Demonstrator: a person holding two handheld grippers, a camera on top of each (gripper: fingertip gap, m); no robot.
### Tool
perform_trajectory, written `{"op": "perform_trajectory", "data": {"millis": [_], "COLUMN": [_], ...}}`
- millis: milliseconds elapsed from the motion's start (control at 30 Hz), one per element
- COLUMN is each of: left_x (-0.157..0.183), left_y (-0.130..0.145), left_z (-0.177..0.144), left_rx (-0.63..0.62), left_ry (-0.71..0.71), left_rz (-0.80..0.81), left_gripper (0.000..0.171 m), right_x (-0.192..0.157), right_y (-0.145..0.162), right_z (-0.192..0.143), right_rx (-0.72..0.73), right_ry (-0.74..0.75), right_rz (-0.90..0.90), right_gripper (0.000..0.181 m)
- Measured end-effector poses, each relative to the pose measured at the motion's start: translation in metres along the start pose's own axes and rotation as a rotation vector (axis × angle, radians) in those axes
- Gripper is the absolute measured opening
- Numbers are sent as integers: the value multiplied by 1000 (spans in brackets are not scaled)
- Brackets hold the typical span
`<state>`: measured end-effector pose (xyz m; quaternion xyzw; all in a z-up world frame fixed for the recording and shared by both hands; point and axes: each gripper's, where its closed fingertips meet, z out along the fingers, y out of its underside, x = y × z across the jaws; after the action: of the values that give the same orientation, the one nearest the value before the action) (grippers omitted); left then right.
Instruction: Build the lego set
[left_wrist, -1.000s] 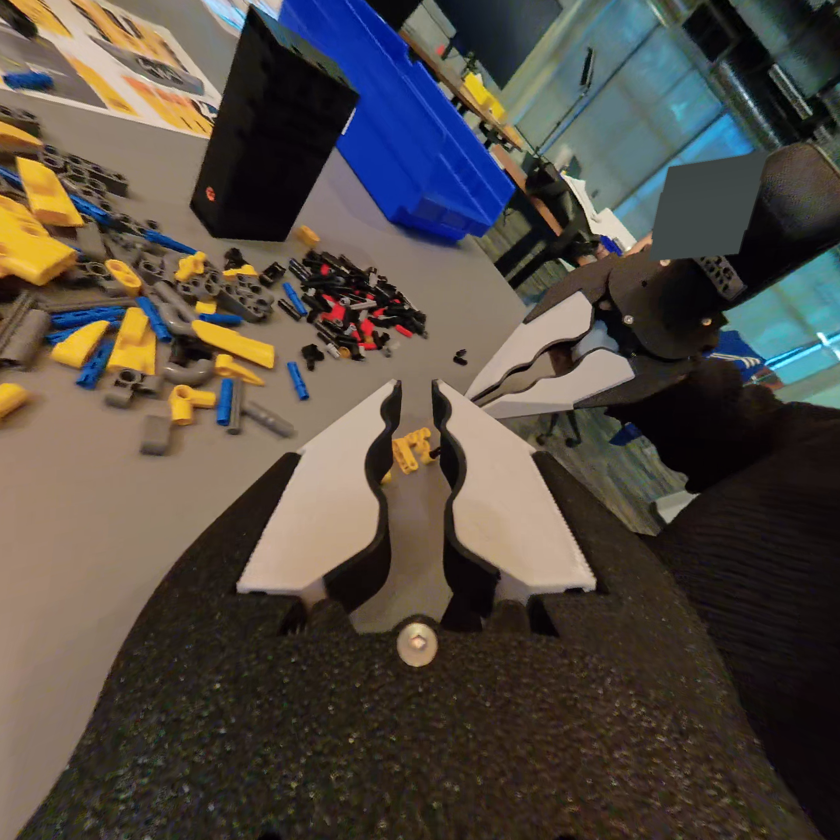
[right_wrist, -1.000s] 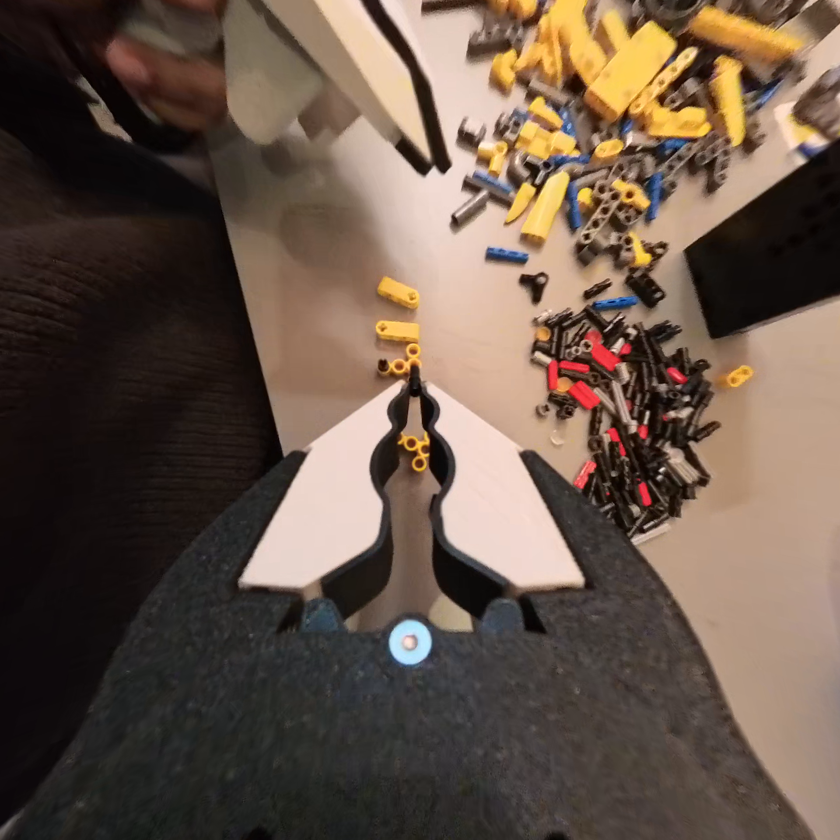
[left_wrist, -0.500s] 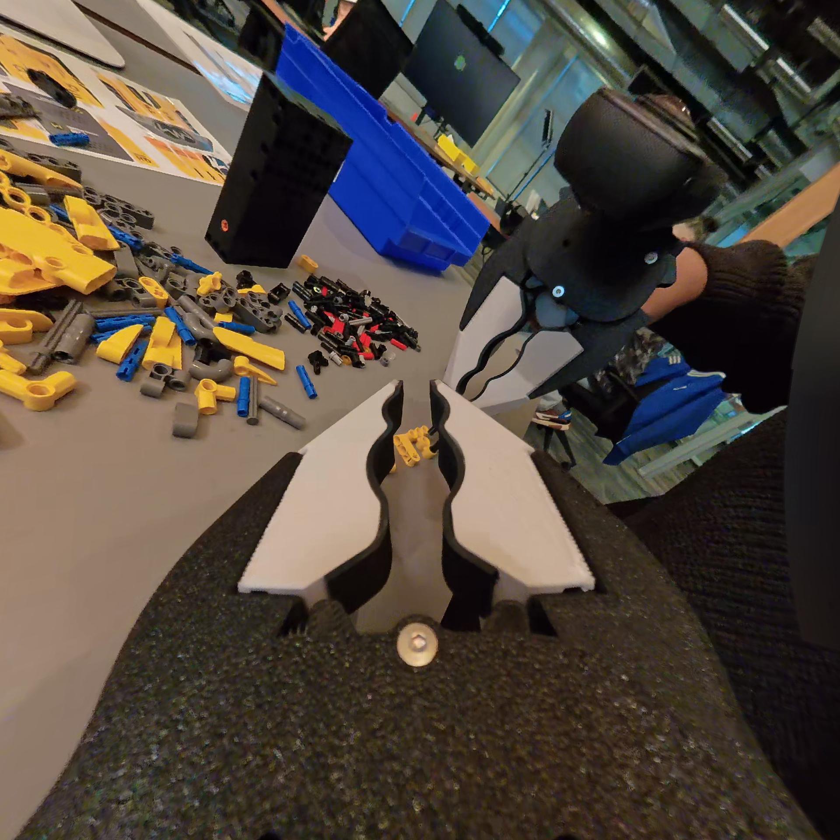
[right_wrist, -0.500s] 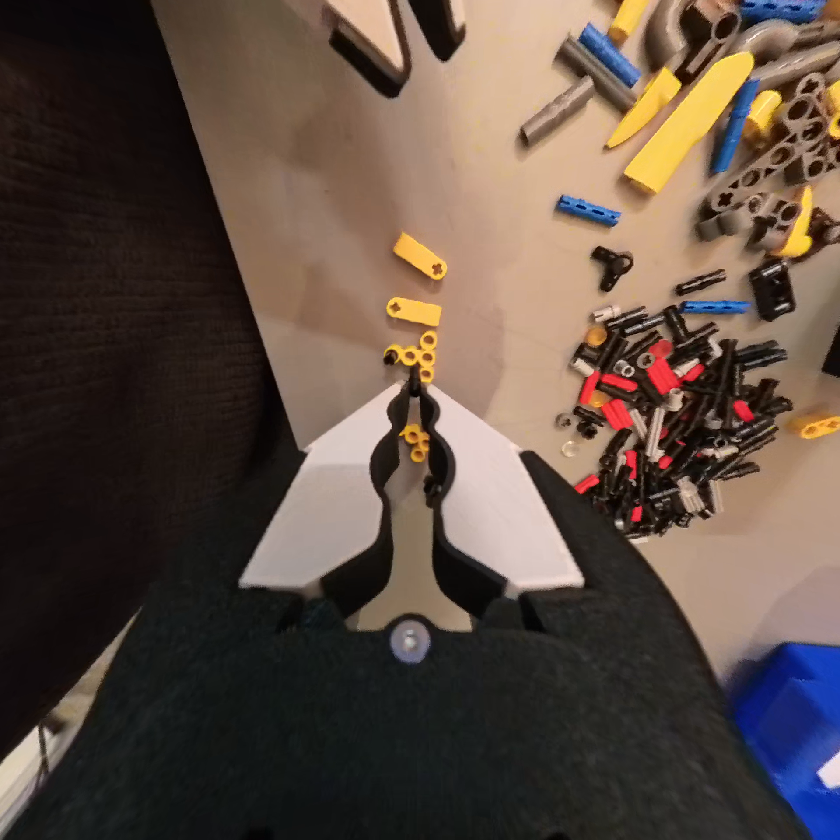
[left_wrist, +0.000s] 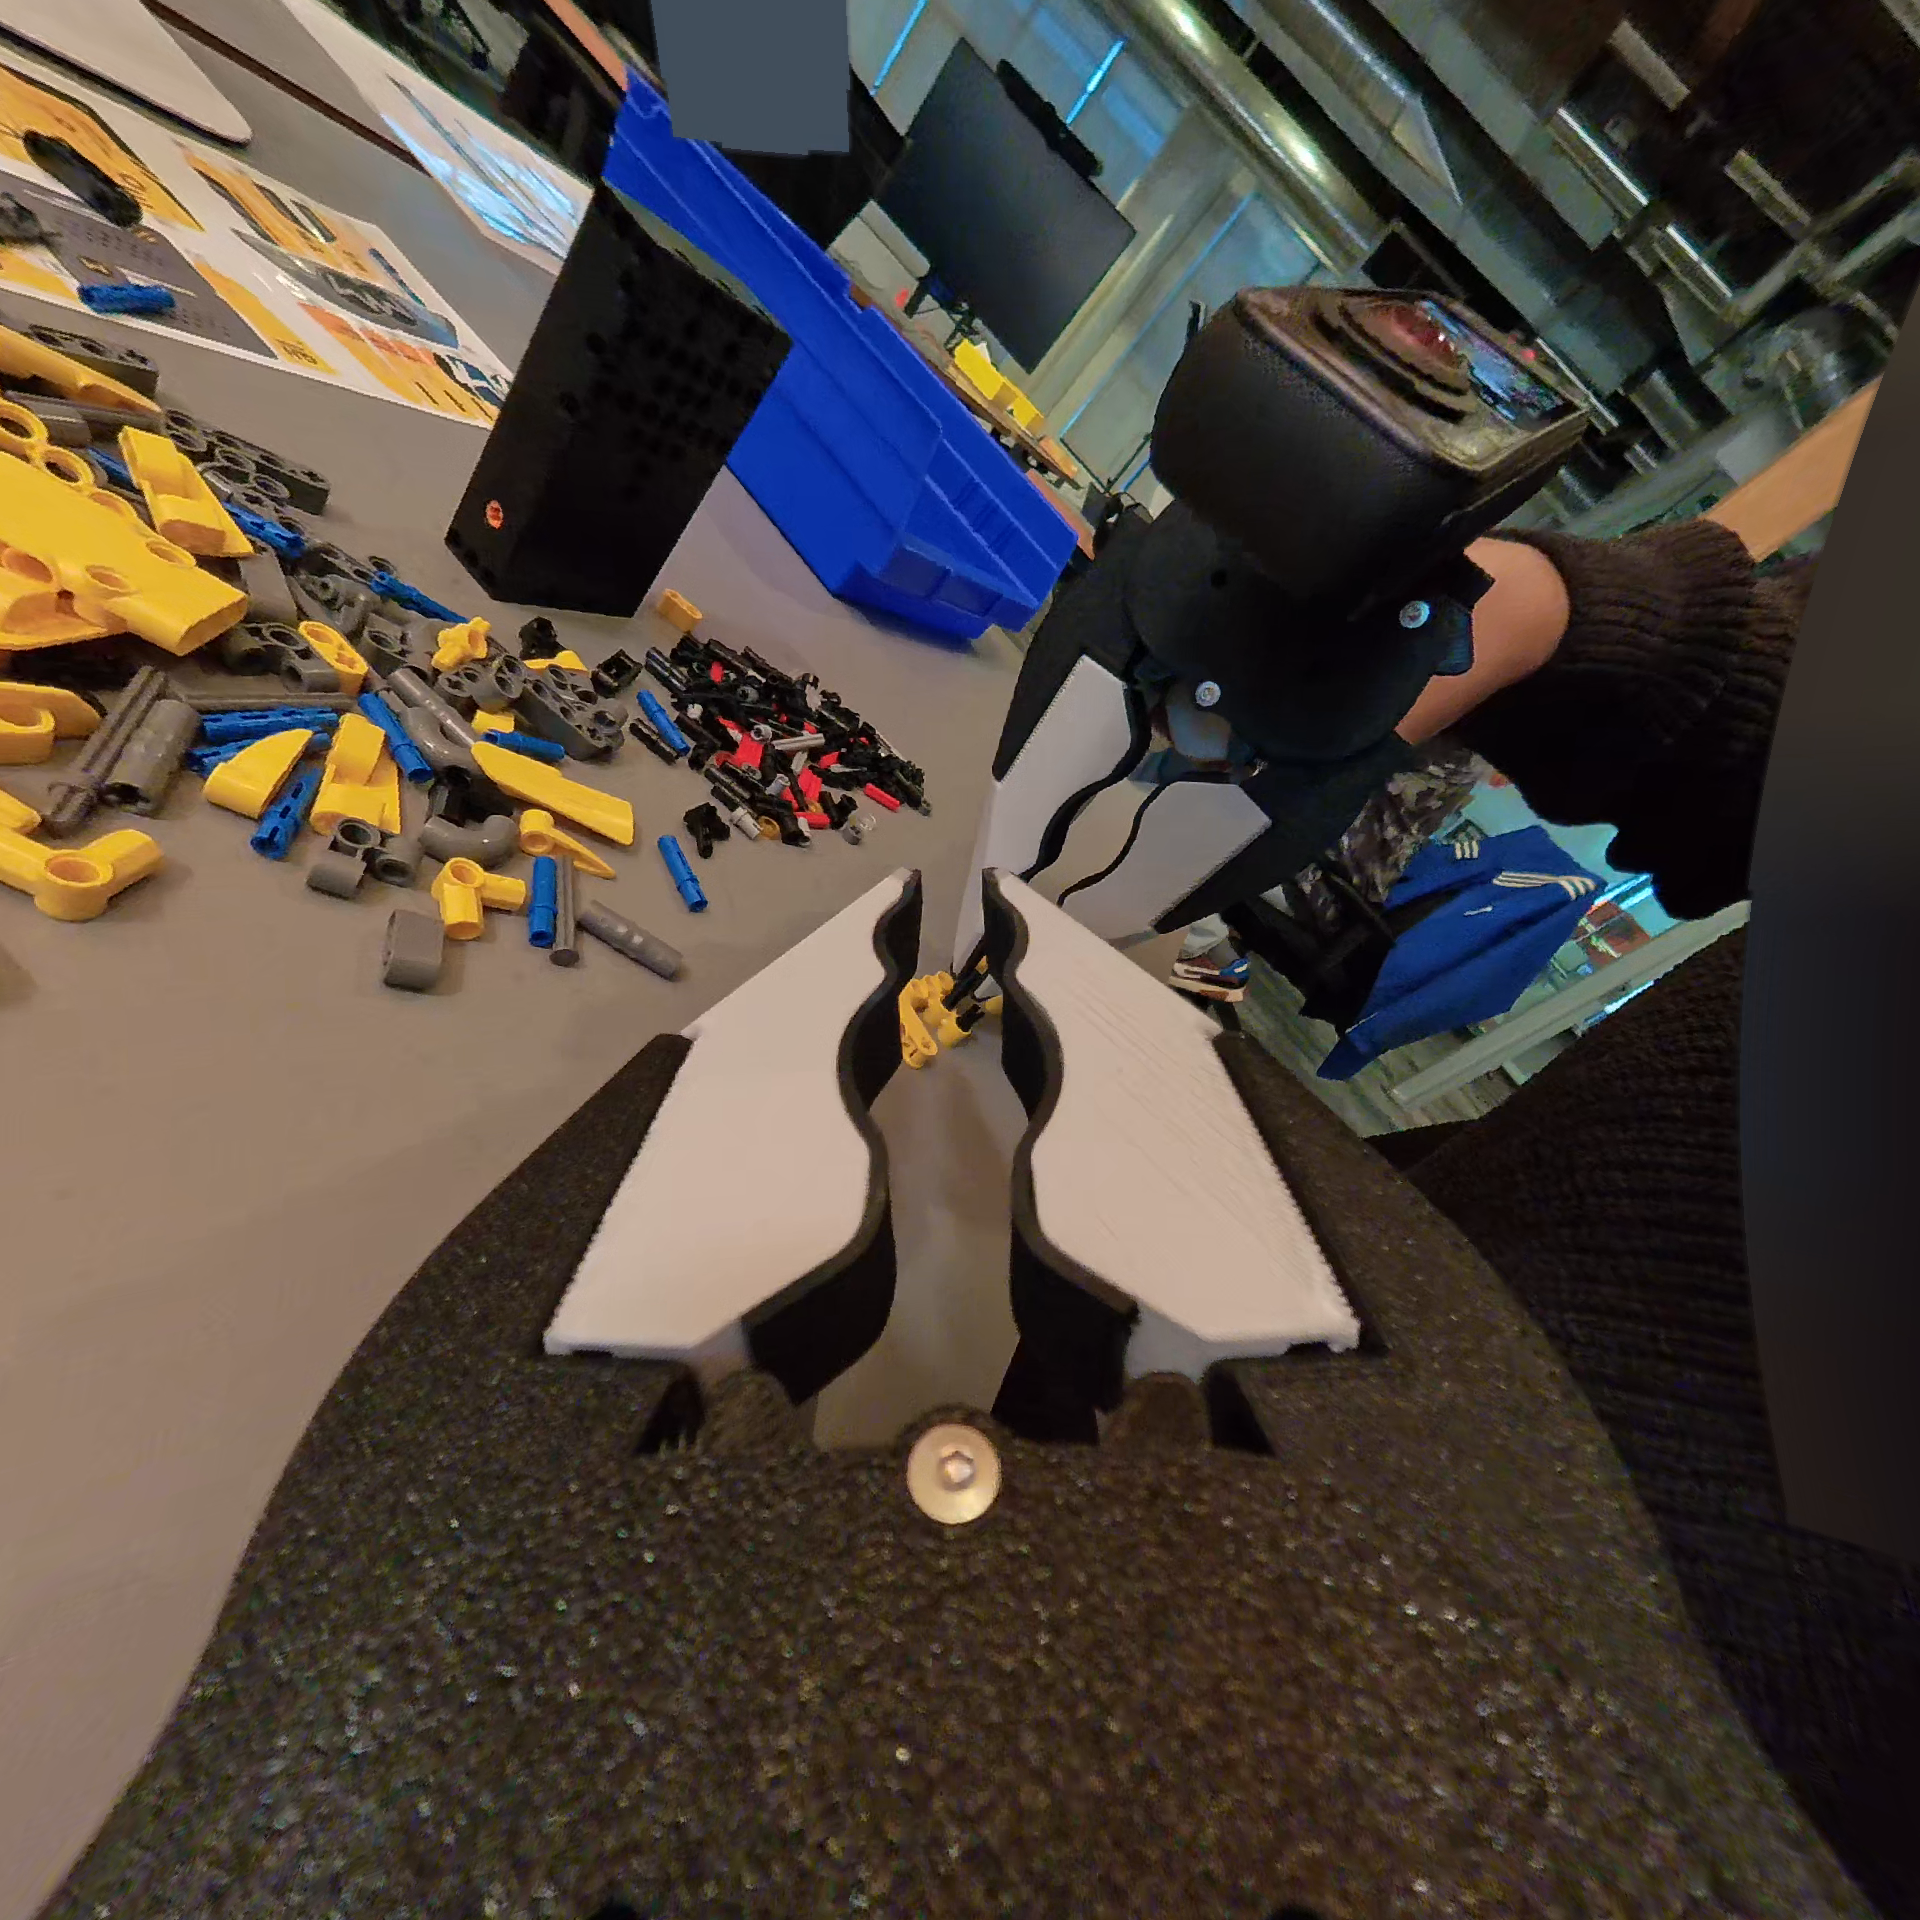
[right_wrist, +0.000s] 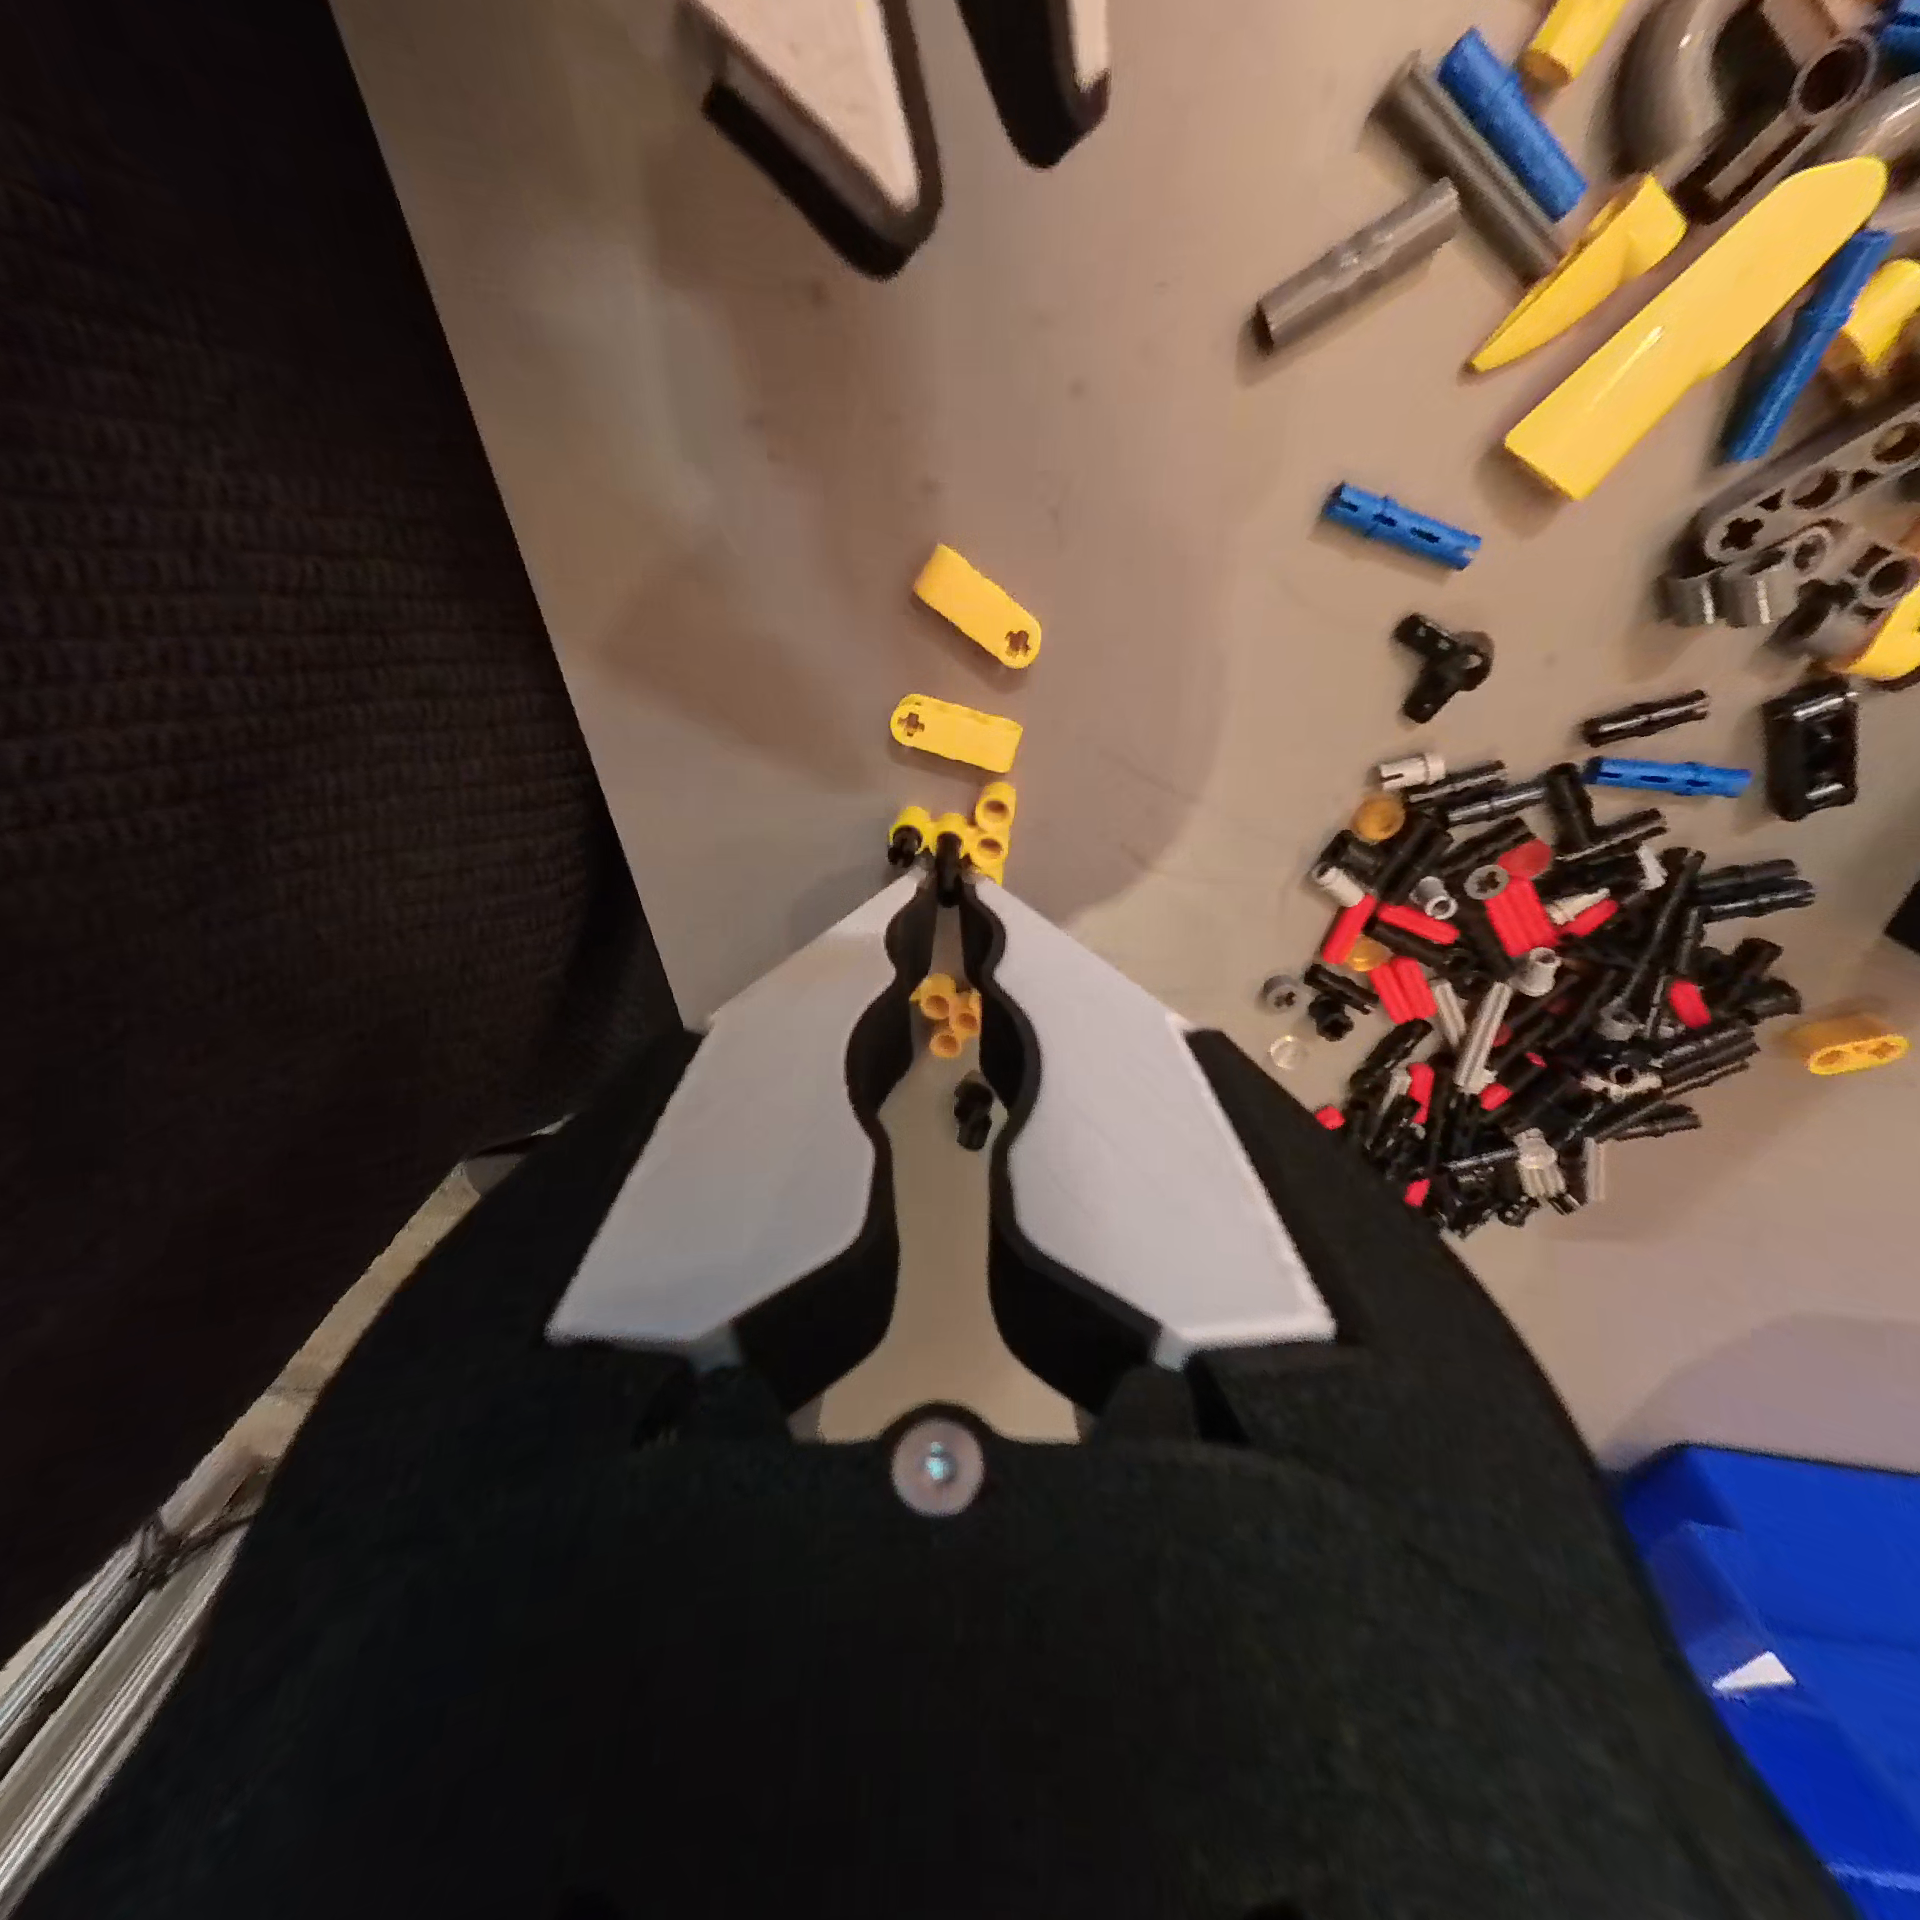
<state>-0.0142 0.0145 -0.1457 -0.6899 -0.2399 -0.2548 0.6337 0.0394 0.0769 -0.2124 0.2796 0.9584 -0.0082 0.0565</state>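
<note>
My right gripper (right_wrist: 945, 896) is shut on a small black pin (right_wrist: 948, 864). The pin's tip meets a yellow connector piece (right_wrist: 966, 831) that lies on the grey table near its front edge. A second yellow connector (right_wrist: 948, 1013) and a loose black pin (right_wrist: 971, 1107) lie under the right fingers. Two short yellow beams (right_wrist: 956, 732) lie just beyond. In the left wrist view the right gripper (left_wrist: 971, 971) points steeply down at the yellow connector (left_wrist: 920, 1013). My left gripper (left_wrist: 951, 888) hovers just behind it, narrowly open and empty.
A pile of black and red pins (left_wrist: 790, 738) lies to the right of the connectors. Yellow, blue and grey parts (left_wrist: 312, 727) spread farther out. A black box (left_wrist: 623, 447), a blue bin (left_wrist: 862, 416) and printed sheets (left_wrist: 260, 270) stand behind. A dark sleeve (right_wrist: 260, 623) lines the table edge. About 11 cm separates my left fingertips from my right.
My right gripper has swung from a slanted pose above the table edge to point down, bringing the black pin onto the yellow connector. My left gripper has stayed where it was.
</note>
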Motion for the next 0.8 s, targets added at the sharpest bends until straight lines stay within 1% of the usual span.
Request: {"op": "perform_trajectory", "data": {"millis": [267,500,800], "left_x": [0,0,0], "left_y": [0,-1,0], "left_z": [0,-1,-1], "left_rx": [0,4,3], "left_ry": [4,7,8], "left_rz": [-7,-8,-9], "left_gripper": [11,11,11], "right_x": [7,8,8], "right_y": [12,14,10], "right_z": [0,0,0], "right_rx": [-118,-209,-242], "right_ry": [34,44,27], "right_rz": [28,0,-17], "right_gripper": [4,4,3]}}
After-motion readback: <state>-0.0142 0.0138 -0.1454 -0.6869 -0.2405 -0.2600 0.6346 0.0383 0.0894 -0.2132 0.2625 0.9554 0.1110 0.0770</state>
